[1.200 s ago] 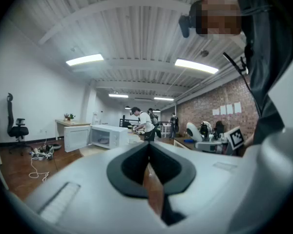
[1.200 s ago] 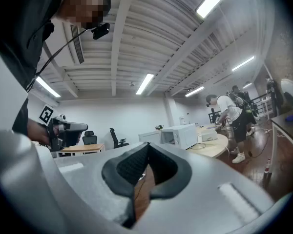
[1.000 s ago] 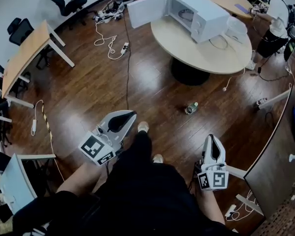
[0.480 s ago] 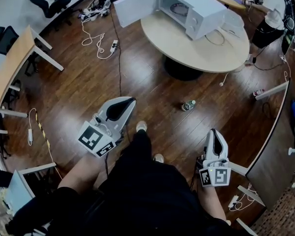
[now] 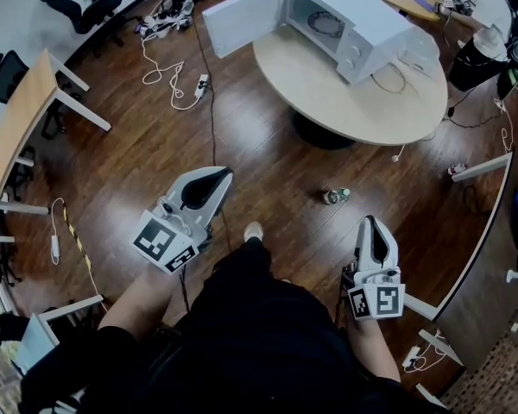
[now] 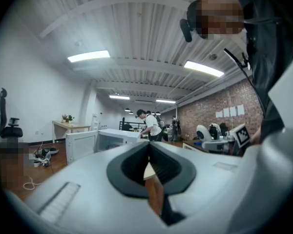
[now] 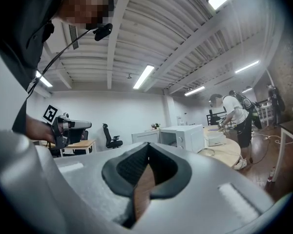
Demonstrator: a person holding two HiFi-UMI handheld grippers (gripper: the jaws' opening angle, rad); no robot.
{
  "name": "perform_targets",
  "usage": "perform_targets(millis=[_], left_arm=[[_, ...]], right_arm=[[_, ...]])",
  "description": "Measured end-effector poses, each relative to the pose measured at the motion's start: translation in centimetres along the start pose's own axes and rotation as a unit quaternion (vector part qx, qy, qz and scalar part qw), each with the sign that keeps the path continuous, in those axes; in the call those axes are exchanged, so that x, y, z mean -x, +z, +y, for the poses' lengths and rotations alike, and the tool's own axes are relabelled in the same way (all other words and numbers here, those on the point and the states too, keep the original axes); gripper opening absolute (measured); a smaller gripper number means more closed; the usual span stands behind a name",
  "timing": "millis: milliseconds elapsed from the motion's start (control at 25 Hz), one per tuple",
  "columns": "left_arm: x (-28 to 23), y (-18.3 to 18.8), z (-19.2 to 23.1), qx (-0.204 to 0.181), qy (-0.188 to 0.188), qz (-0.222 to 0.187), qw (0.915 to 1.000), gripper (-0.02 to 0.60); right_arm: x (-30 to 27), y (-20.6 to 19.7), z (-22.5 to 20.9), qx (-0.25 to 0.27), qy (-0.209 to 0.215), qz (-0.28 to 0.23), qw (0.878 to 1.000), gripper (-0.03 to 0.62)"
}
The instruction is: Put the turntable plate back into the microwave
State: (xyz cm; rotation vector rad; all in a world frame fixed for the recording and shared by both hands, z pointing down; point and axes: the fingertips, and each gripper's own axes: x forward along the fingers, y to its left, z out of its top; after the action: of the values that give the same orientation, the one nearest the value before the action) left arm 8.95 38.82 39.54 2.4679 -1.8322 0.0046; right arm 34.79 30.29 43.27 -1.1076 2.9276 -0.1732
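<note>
The white microwave (image 5: 363, 15) stands on a round table (image 5: 328, 84) at the top of the head view, its door (image 5: 242, 15) swung wide open. A round ring-like shape (image 5: 326, 26) lies on the cavity floor; I cannot tell whether it is the turntable plate. My left gripper (image 5: 220, 172) and right gripper (image 5: 369, 222) are held low over the wooden floor, well short of the table, both shut and empty. The left gripper (image 6: 148, 144) points level at the microwave (image 6: 115, 138). Beyond the right gripper (image 7: 147, 145) the microwave (image 7: 185, 136) also shows.
A small bottle (image 5: 334, 196) lies on the floor between me and the table. Cables (image 5: 168, 67) trail across the floor at upper left, next to a wooden desk (image 5: 26, 115). A white flat object (image 5: 419, 54) sits beside the microwave. A person (image 5: 483, 50) stands at far right.
The table and microwave have shifted in the head view as the wearer steps toward them. Both grippers stay shut and empty at about the same spots in the picture.
</note>
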Motion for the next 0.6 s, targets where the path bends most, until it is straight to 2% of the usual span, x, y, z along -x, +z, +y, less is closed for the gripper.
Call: perform_targets(millis=[200, 480, 600], left_arm=[[-1.6, 1.2, 3.1, 0.000, -0.005, -0.012, 0.9999, 0.003], [-2.3, 0.2, 8.0, 0.023, -0.012, -0.009, 0.9996, 0.003], [-3.2, 0.7, 9.7, 0.020, -0.026, -0.013, 0.9994, 0.003]], right_arm=[[-3.2, 0.6, 0.1, 0.003, -0.005, 0.002, 1.000, 0.002], [-7.4, 1.4, 1.9, 0.011, -0.010, -0.001, 1.000, 0.002], [-9.1, 1.9, 2.0, 0.014, -0.023, -0.005, 1.000, 0.002]])
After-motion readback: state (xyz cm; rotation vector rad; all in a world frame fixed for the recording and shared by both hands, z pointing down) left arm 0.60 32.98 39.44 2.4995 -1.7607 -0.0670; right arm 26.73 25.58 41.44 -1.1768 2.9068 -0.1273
